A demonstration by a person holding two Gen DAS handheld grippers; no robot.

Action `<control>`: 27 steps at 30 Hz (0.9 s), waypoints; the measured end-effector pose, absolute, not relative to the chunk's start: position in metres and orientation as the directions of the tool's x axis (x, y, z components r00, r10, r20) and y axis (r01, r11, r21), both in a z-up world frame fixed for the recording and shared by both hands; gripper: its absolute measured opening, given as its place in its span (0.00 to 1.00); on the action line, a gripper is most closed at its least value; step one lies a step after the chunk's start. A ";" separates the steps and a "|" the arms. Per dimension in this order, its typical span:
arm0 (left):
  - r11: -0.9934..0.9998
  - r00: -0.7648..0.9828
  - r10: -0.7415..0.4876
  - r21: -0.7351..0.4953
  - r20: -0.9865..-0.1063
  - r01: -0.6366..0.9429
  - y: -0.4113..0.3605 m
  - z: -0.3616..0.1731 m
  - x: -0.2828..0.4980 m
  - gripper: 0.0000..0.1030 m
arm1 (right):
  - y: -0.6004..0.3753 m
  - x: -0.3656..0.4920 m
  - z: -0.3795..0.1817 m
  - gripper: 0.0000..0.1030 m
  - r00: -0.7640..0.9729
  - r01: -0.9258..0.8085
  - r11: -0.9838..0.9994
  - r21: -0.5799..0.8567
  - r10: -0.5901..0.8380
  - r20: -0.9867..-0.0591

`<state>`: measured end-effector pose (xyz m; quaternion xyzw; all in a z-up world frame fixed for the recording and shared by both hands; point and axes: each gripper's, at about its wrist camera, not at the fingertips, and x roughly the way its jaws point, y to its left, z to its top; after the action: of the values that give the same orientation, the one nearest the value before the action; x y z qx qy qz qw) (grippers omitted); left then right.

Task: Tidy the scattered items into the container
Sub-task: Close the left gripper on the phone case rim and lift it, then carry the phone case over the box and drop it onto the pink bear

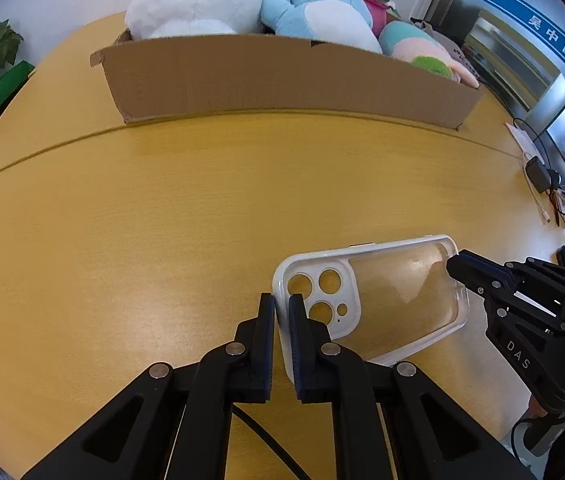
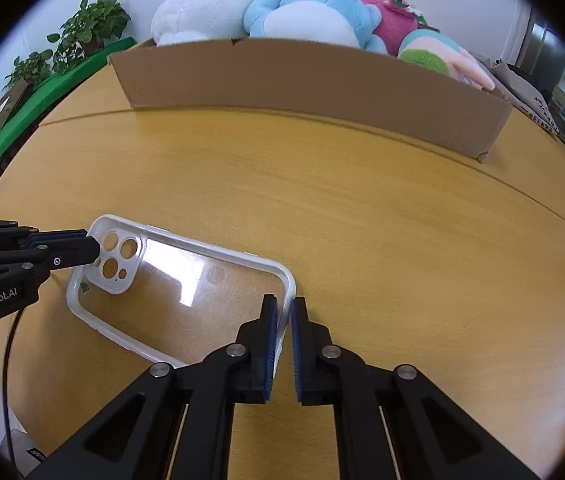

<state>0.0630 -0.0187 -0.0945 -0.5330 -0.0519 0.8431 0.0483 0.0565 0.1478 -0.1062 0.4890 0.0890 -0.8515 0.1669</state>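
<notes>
A clear phone case [image 1: 394, 296] with a white rim and camera holes lies on the wooden table [image 1: 162, 220]. My left gripper [image 1: 281, 304] is shut on the rim at the camera end. My right gripper [image 2: 287, 308] is shut on the rim at the opposite end of the phone case [image 2: 186, 288]. In the left wrist view the right gripper [image 1: 452, 266] reaches in from the right. In the right wrist view the left gripper [image 2: 96, 250] comes in from the left. The cardboard box [image 1: 282, 76] stands at the far side, packed with plush toys [image 1: 302, 8].
In the right wrist view the cardboard box [image 2: 302, 80] spans the back of the table [image 2: 362, 208]. A black charger with cables [image 1: 538, 176] lies at the right edge. Potted plants [image 2: 82, 32] and a green strip sit beyond the left edge.
</notes>
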 end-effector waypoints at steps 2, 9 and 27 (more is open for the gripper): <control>-0.989 -0.459 0.143 -0.144 -0.877 -0.031 -0.022 -0.081 0.060 0.07 | 0.149 0.052 -0.093 0.06 -0.496 0.364 -0.931 0.013 -0.206 -0.843; -0.989 -0.592 0.142 -0.131 -0.793 -0.062 -0.031 -0.016 0.022 0.07 | 0.150 0.016 -0.043 0.06 -0.602 0.362 -0.932 0.013 -0.244 -0.761; -0.992 -0.765 0.116 -0.109 -0.633 -0.059 -0.033 0.089 -0.197 0.07 | 0.117 -0.206 0.071 0.06 -0.796 0.293 -0.946 -0.140 -0.161 -0.583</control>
<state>-0.1974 -0.0334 0.0888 -0.3395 -0.0414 0.9385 0.0466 -0.2061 0.1174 0.0713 0.2955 0.1122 -0.9410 0.1206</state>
